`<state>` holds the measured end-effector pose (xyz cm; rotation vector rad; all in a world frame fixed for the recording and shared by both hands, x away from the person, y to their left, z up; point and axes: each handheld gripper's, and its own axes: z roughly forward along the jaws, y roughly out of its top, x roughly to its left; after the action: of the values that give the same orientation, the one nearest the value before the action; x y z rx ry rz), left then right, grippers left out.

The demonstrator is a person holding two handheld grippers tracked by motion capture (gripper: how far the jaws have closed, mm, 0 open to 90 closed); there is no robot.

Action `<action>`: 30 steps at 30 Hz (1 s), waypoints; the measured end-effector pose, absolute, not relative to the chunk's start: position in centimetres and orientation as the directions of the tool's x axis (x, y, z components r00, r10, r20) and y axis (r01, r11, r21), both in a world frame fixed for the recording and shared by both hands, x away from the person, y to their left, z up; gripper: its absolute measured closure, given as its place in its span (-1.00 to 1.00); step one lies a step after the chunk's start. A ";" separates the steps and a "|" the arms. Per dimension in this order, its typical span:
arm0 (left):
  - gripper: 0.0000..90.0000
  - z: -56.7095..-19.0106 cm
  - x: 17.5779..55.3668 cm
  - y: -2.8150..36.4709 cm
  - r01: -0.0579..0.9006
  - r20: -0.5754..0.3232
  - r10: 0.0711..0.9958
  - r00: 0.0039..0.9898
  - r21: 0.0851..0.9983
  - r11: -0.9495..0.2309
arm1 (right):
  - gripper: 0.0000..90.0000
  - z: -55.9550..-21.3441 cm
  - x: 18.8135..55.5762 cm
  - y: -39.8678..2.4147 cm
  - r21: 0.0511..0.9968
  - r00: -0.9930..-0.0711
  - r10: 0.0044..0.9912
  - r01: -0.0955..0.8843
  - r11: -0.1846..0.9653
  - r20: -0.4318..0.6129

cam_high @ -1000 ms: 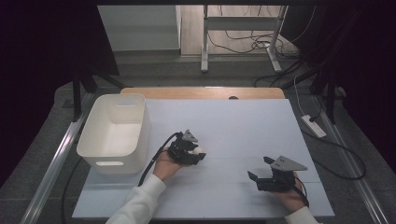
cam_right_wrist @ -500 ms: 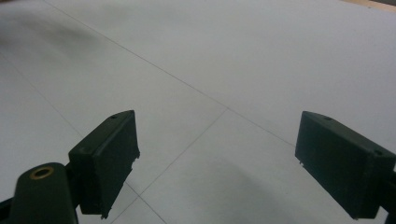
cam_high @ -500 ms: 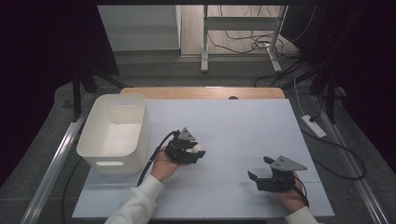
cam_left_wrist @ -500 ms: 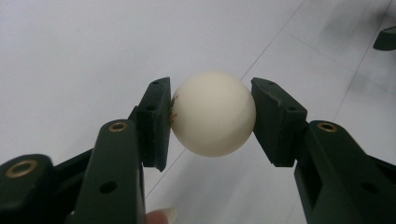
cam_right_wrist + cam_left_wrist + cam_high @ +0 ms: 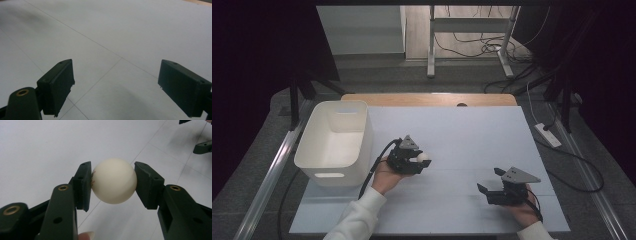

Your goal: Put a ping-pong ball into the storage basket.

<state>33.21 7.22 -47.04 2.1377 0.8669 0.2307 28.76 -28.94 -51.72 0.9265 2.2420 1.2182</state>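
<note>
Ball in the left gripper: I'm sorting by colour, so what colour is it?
The ball is cream-white, clearest in the left gripper view.

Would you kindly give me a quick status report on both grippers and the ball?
Left gripper shut on white ball, beside the white bin. Right gripper open, nothing between its fingers. No obstruction between ball and bin.

faint reddish print on the white ball (image 5: 113, 181) beside one pad, too small to read, no other lettering
</note>
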 end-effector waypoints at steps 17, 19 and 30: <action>0.12 -46.2 33.1 7.7 0.496 -0.118 0.662 0.741 0.760 -0.420 | -0.70 -51.7 28.8 -28.9 0.848 -0.688 0.724 0.354 0.394 -0.049; 0.12 -46.0 33.1 7.7 0.494 -0.117 0.662 0.740 0.763 -0.418 | -0.70 -51.7 28.8 -28.9 0.848 -0.688 0.724 0.354 0.394 -0.050; 0.12 -45.8 33.0 8.0 0.490 -0.112 0.668 0.736 0.769 -0.411 | -0.70 -51.8 28.8 -28.9 0.849 -0.689 0.723 0.352 0.394 -0.050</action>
<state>32.96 8.03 -45.78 2.0917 0.8722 0.2677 28.77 -28.91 -51.75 0.9242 2.2442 1.2185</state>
